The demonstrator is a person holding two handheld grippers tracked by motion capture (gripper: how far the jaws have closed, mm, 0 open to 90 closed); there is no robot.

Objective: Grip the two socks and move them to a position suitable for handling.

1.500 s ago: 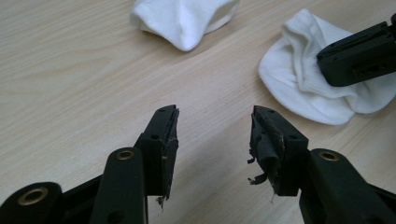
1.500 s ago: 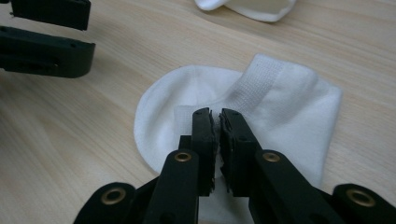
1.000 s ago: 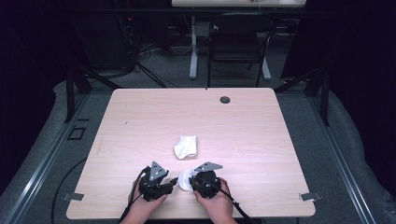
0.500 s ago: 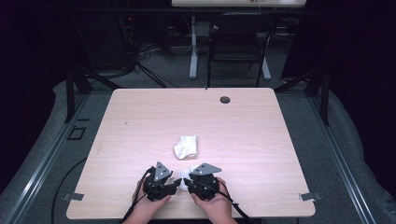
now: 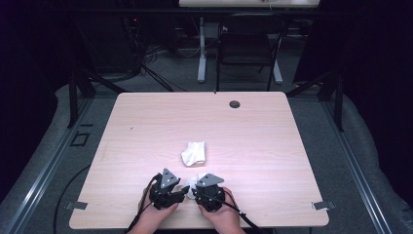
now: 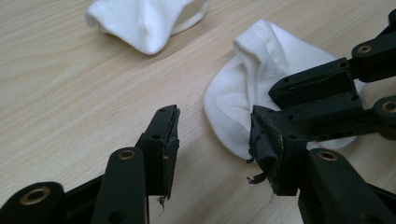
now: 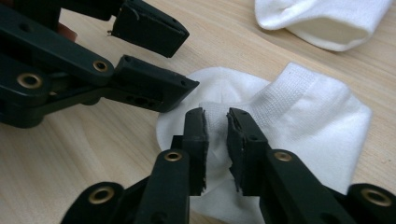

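At the table's near edge, the near sock is being pinched by a fold between the right gripper jaws, which have just been closing on the fabric. The left gripper, jaws apart w/ nothing between, is being held just beside it; the sock lies to its right in the left gripper view, long axis running twd the second sock.

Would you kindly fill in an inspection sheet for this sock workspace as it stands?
Surface: light wood table, dark grommet near far edge.
Job's things: near sock between the grippers; second sock crumpled mid-table.
Clutter: nothing seen.
Grippers: right gripper has just closed, pinching a fold of the near sock; left gripper open, one jaw beside that sock.
Cables: a cable trails from the right gripper off the near edge.
Surroundings: dark room, chair behind table.
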